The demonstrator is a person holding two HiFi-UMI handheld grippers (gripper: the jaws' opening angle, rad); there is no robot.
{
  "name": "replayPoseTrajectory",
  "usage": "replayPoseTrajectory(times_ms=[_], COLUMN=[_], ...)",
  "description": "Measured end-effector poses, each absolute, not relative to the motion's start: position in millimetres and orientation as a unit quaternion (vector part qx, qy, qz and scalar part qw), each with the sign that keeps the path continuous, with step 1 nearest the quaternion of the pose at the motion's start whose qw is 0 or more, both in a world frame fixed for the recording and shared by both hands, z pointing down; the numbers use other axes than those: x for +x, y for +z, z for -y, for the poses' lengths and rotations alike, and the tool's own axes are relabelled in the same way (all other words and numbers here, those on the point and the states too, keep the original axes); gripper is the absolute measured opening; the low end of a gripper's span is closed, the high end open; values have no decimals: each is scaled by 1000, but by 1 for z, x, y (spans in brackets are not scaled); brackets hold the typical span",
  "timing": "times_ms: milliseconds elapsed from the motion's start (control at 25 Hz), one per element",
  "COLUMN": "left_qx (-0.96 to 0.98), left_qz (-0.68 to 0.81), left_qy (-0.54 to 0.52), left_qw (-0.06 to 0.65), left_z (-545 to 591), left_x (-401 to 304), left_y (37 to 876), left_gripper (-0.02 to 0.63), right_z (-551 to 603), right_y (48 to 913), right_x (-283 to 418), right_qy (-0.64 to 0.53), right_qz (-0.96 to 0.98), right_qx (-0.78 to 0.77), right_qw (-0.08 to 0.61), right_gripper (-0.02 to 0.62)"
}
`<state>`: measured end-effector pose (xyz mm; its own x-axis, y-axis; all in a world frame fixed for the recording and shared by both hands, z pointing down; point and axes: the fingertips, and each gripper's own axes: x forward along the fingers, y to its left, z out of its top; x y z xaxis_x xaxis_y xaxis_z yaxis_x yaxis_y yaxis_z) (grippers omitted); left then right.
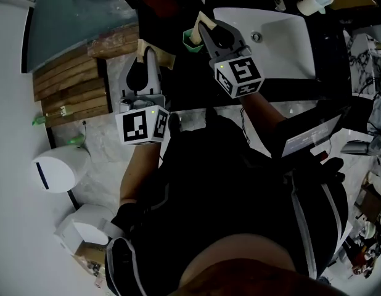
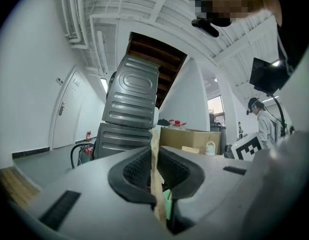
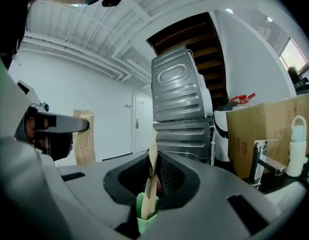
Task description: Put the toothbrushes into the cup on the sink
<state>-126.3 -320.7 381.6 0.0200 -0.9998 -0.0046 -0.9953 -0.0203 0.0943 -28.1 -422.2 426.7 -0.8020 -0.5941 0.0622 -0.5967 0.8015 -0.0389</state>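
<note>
Both grippers are lifted in front of me and point level. My left gripper (image 1: 150, 49) (image 2: 155, 154) is shut on a toothbrush in a tan paper wrapper (image 1: 158, 55) (image 2: 155, 174), which stands upright between the pads. My right gripper (image 1: 203, 27) (image 3: 152, 169) is shut on a second paper-wrapped toothbrush (image 3: 150, 181) with a green end (image 1: 191, 39). The white sink (image 1: 283, 39) lies just beyond the right gripper. A cream cup (image 1: 316, 0) (image 3: 296, 146) (image 2: 210, 147) stands at the sink's far corner, beside the tap (image 3: 262, 160).
A wooden slatted platform (image 1: 70, 88) lies to the left, with a grey metal appliance (image 2: 130, 109) (image 3: 180, 109) beyond it. A cardboard box (image 3: 267, 134) sits behind the tap. White bins (image 1: 55, 171) stand on the floor at lower left. A person (image 2: 263, 120) stands in the background.
</note>
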Motion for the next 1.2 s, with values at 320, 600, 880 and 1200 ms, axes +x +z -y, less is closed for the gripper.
replayPoseTrajectory(times_ms=[320, 600, 880, 1200], left_qx=[705, 701, 698, 698], left_qz=[708, 712, 714, 715], left_qy=[-20, -16, -10, -12], left_qw=[43, 47, 56, 41], left_z=[315, 313, 311, 310], left_x=[-121, -118, -113, -113], left_y=[398, 404, 404, 396], left_gripper=[37, 37, 37, 37], right_z=[426, 426, 426, 428], right_y=[455, 460, 461, 459], right_x=[-33, -38, -37, -35], right_qy=[25, 18, 18, 15], right_qz=[952, 953, 953, 953], right_qx=[305, 300, 299, 301], right_qw=[28, 29, 33, 42], right_gripper=[48, 48, 48, 93])
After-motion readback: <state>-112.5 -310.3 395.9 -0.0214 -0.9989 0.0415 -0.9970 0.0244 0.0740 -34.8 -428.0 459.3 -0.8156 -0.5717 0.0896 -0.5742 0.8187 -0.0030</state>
